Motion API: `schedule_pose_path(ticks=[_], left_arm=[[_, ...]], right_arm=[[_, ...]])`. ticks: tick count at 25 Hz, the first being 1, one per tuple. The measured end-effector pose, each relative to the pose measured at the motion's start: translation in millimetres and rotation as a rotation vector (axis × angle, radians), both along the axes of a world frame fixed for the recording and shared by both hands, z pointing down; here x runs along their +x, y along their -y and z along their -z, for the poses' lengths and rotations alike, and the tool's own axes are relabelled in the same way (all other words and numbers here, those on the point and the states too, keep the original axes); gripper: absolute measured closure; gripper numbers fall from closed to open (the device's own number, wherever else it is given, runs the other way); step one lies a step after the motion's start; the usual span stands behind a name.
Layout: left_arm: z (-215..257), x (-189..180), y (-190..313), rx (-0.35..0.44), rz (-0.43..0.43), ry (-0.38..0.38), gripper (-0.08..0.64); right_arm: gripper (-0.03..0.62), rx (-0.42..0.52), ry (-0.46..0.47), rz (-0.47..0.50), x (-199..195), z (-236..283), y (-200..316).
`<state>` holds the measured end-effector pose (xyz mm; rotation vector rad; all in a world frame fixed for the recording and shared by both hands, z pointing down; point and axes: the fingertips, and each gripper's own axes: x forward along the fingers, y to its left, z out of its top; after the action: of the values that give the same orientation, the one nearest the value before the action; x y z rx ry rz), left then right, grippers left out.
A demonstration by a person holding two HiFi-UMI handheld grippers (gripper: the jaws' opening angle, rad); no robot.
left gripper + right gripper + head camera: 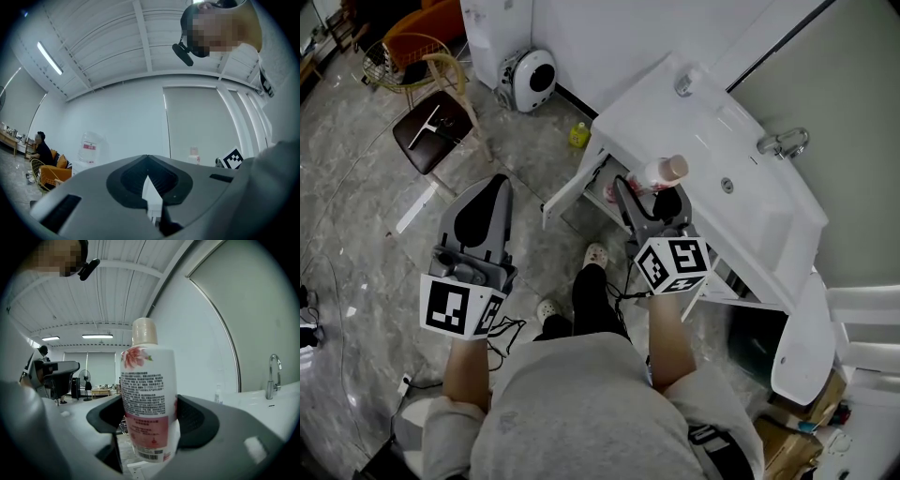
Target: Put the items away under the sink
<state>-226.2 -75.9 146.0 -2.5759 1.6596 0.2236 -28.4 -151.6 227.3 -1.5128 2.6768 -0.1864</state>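
While the person stood over the open cabinet, the right tongs (651, 193) were clamped on a bottle (149, 394), the dark ribbed pads pressed against either side of its lower body. The bottle was a smooth white plastic cylinder with rounded shoulders. It had a pink band and barcode at the bottom, dense small print above, a pink flower near the top and a pale peach cap. It stood upright in the grip. Seen from above, it hung at the front edge of the sink (712, 131), over the opening beneath and not yet inside.

The left tongs (494, 186) were closed tip to tip on nothing, with only a thin seam between the grey moulded jaws. They were held over the floor, well to the left of the cabinet.

The sink was a glossy white basin with rounded corners and a chromed tap (783, 142) at its far side. Below it a flat white cabinet door (570, 192) stood swung out to the left, near the right tongs. A small yellow bottle (578, 135) stood on the floor just beyond the door. The floor (356, 206) was polished grey marbled stone. It lay open between the door and the left tongs, where the person's pale slippers (595, 253) were planted.
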Motion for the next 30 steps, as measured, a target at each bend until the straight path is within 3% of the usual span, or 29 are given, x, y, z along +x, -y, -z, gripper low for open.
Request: schedule_pose_path(ticks=[17,30], left_arm=[[-33.1,50.3,6.6,-0.062,-0.081,-0.030,0.552],[-84.9,107.1,23.2,-0.130,-0.083,-0.022,0.552]], right_arm=[[0.242,-0.020,0.017,-0.012,27.8,-25.0,-41.5],[0.242,-0.048,-0.020,0.036,58.7,-75.7,-30.2]])
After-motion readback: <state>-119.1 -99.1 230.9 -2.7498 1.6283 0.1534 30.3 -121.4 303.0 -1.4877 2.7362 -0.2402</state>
